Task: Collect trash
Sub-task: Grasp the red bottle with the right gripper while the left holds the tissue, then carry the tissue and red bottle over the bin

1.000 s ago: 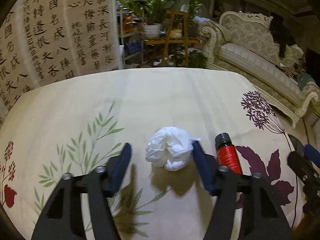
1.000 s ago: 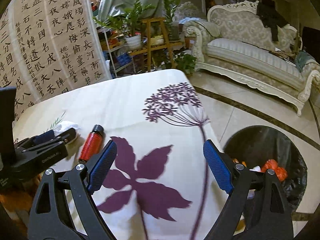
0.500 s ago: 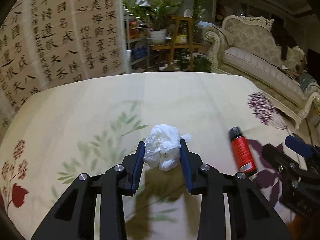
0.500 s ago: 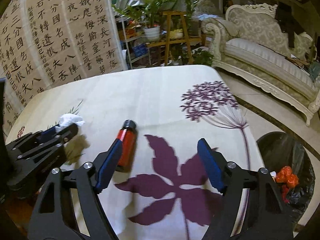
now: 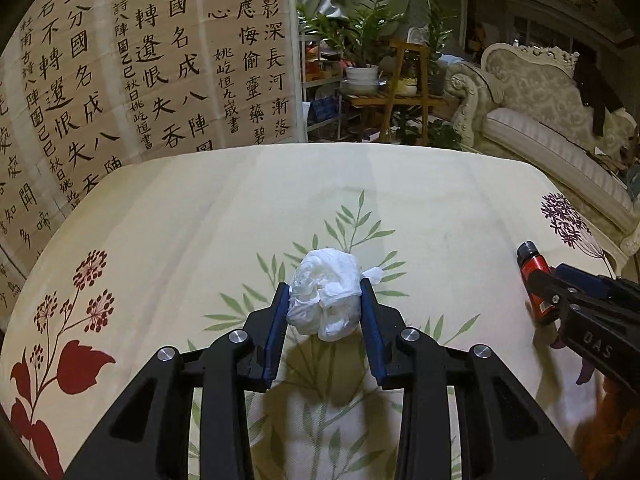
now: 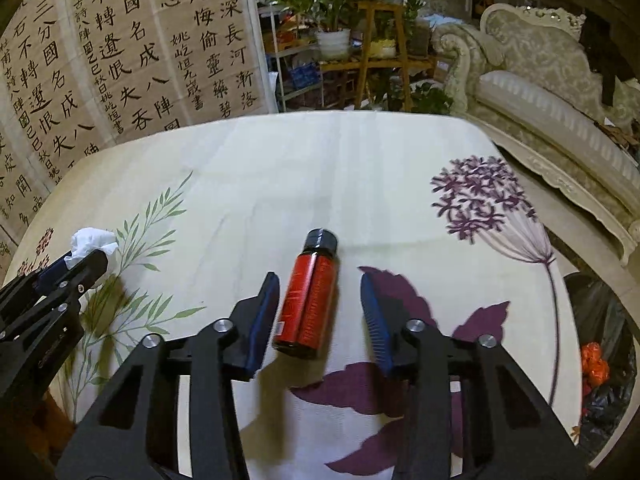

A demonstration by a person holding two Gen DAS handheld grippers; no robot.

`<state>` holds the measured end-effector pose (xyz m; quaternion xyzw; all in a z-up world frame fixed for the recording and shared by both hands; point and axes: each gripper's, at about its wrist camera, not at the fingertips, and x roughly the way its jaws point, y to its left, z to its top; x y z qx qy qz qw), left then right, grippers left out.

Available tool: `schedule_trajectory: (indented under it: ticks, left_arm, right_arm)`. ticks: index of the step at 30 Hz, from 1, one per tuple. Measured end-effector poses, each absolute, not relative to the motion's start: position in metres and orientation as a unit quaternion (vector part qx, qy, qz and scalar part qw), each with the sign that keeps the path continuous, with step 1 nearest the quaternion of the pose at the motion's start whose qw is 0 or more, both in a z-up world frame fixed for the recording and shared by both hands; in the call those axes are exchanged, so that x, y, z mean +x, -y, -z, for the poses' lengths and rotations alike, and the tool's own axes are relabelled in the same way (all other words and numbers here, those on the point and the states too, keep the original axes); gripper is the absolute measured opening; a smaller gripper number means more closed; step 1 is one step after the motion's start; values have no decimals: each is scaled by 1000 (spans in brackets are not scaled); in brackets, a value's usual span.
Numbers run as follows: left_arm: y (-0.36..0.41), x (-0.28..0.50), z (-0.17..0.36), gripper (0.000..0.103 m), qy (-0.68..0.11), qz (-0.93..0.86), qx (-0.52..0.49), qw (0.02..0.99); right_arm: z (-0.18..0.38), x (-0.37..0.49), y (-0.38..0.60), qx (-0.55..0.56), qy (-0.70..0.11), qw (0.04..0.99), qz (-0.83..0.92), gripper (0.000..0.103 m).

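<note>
The left claw [image 5: 325, 300] is clamped on a crumpled white tissue wad [image 5: 326, 294], its blue pads pressed to both sides above the floral tabletop [image 5: 420, 200]. The right claw [image 6: 320, 304] has just been closing around a small red bottle with a black cap [image 6: 310, 300] lying on the tabletop; narrow gaps remain on each side. A black-lined trash bin [image 6: 600, 344] sits on the floor off the tabletop's right edge.

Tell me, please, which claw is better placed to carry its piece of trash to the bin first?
Left. The left claw already pinches the tissue wad; the right claw only straddles the red bottle, pads not touching.
</note>
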<state>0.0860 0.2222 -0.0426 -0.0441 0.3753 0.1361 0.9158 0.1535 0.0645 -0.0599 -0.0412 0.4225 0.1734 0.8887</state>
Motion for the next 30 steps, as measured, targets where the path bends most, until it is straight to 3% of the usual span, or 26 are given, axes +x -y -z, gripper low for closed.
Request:
schedule_trajectory:
  ticks: [2, 3, 16, 30]
  left_arm:
    - [-223, 84, 42, 35, -374, -137, -48, 916]
    - [-224, 84, 42, 35, -373, -137, -48, 916]
    - [-209, 67, 43, 35, -370, -127, -57, 918]
    - [-141, 46, 34, 35, -361, -75, -46, 928]
  right_arm:
    - [62, 153, -68, -46, -427, 886, -176, 24]
    - [64, 152, -69, -47, -431, 884, -176, 23]
    - [59, 129, -54, -42, -415, 891, -179, 23]
    - [47, 81, 27, -9, -388, 911, -136, 23]
